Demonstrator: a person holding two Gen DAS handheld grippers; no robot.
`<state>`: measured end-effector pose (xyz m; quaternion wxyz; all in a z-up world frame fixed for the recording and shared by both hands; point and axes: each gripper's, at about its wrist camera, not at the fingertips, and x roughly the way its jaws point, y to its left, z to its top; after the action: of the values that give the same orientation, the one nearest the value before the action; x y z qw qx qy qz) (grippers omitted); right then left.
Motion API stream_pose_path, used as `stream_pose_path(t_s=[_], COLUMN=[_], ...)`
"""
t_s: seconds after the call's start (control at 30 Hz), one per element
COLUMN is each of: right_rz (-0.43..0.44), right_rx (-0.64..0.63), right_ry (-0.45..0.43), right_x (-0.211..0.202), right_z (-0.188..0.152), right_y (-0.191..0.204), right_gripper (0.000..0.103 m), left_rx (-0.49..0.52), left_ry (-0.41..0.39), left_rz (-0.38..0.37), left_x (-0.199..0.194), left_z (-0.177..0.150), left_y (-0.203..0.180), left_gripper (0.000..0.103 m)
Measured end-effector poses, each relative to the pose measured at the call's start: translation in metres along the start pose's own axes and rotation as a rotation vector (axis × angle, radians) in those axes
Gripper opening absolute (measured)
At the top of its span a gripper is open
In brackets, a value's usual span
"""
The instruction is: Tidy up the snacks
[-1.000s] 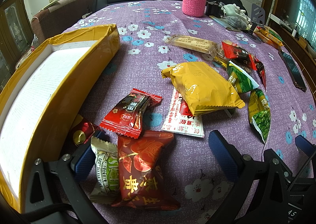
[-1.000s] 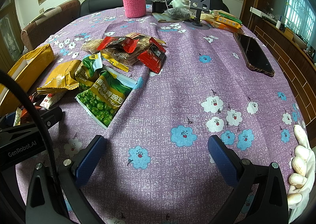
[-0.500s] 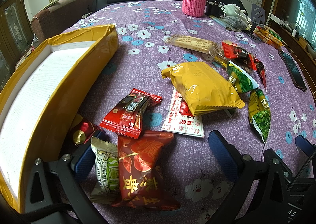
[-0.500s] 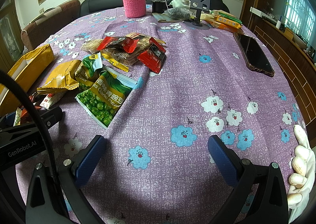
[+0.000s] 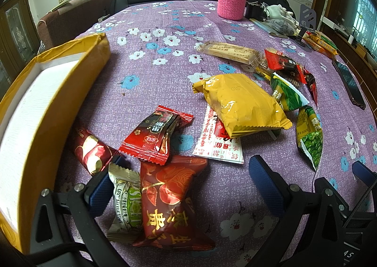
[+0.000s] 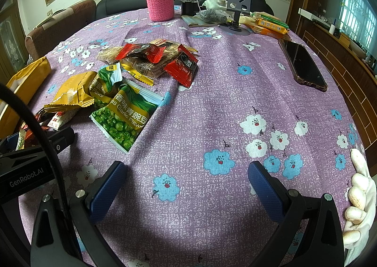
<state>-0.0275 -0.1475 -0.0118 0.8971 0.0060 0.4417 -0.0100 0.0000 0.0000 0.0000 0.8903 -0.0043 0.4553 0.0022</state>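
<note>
Round surface [image 6: 212,107] under a purple flowered cloth, sofa and chairs behind, pink-sleeved flask [image 6: 159,1] at the far edge.

Left hand-held gripper [image 5: 181,187] low over the cloth, jaws spread wide, clamped on nothing. Between its fingers: a big red-and-gold packet [image 5: 169,198], long axis running away from the camera, roughly in line with the fingers, partly overlapping a silver-green packet [image 5: 126,203] pressed against the left pad. Just ahead, a small red wrapper [image 5: 154,136] and a red foil packet [image 5: 90,151] beside the wall of the yellow box [image 5: 59,111]. Box close on the left, open top facing up, white floor bare as far as visible. Farther ahead and right: a white-and-red sachet [image 5: 218,142] tucked under a yellow pouch [image 5: 240,104], then green pea bags [image 5: 308,135], a biscuit bar [image 5: 229,51].

Right hand-held gripper [image 6: 186,187] also wide open and empty, over bare cloth, gloved hand [image 6: 359,198] at its side; nearest snack for it the green pea bag [image 6: 124,114], well off to its left. Phone [image 6: 302,64] lying to the right, apart from everything.

Judged from this: left side far nearer the work. Red-and-gold packet already straddled; closing across its short width, then a short carry left into the box.
</note>
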Motion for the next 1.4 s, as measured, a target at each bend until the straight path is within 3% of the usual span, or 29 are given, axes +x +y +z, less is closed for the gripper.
stream_pose_path(t_s=[1.4], right_rz=[0.0], right_rx=[0.0], right_ry=[0.001], right_x=[-0.0043], right_z=[0.0004], right_y=[-0.0009], right_gripper=[0.103], left_rx=[0.0], left_ry=[0.0], left_rz=[0.0], left_x=[0.0], left_z=[0.0], left_y=[0.0], left_gripper=[0.103])
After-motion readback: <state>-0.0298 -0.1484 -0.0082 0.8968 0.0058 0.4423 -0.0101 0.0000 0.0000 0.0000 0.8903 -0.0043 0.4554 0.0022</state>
